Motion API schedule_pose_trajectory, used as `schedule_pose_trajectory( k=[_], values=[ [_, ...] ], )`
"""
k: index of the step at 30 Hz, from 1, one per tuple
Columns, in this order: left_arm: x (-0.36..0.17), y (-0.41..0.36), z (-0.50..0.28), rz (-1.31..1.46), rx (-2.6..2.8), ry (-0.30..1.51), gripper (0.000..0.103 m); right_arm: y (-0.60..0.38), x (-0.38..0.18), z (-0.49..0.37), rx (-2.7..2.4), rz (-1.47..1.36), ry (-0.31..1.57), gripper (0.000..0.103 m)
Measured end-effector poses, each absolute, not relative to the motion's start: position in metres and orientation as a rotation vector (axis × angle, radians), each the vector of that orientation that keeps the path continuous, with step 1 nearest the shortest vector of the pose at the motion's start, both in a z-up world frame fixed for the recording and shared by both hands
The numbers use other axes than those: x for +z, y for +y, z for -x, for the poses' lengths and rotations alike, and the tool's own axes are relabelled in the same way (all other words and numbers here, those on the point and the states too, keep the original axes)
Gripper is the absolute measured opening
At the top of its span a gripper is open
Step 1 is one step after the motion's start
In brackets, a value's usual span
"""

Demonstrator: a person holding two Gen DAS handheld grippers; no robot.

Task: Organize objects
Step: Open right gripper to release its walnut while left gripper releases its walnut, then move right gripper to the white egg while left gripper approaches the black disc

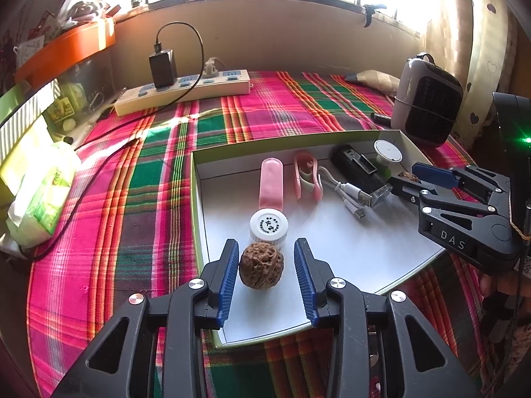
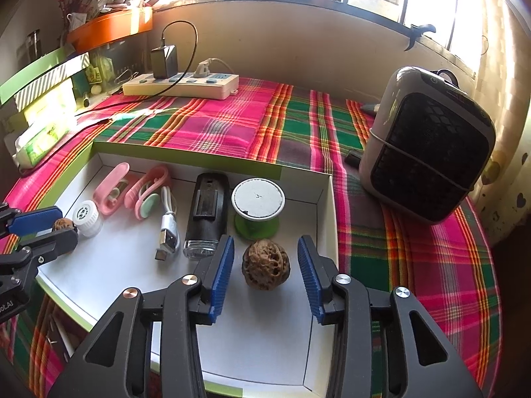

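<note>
Item: 2 walnuts, both in white tray point(image 2: 328, 205). Left walnut point(image 1: 261, 264) by white cap point(image 1: 268, 225); right walnut point(image 2: 265, 263) near green spool point(image 2: 257, 210). Left gripper point(image 1: 266, 277), right gripper point(image 2: 265, 277): jaws apart, nut between, unclamped. Handling: light, hard, bumpy, prob. rolls; pinch across widest part.

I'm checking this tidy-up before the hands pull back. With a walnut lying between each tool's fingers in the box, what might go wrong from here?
1. The left walnut is round and touches the left tool's pad, so pulling back may roll it into the white bottle.
2. The right walnut sits near the box wall and green spool; the right tool might bump either.
</note>
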State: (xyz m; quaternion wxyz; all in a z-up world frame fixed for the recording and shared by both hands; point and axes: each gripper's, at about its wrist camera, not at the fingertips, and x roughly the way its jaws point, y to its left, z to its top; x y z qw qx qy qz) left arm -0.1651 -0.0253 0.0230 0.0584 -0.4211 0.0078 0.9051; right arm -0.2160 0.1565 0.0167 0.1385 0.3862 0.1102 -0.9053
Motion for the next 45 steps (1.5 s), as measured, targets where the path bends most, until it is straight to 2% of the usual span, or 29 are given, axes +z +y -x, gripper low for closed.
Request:
schedule_pose_trajectory(
  k=[36, 45],
  values=[
    [0.048, -0.033, 0.110, 1.182, 2.786, -0.050, 0.037, 0.158, 0.039, 0.148, -2.600, -1.034, 0.231, 0.043],
    [0.045, -0.039, 0.090, 1.176, 2.783, -0.091, 0.037, 0.152, 0.032, 0.117, -2.474, -1.069, 0.124, 0.043]
  ],
)
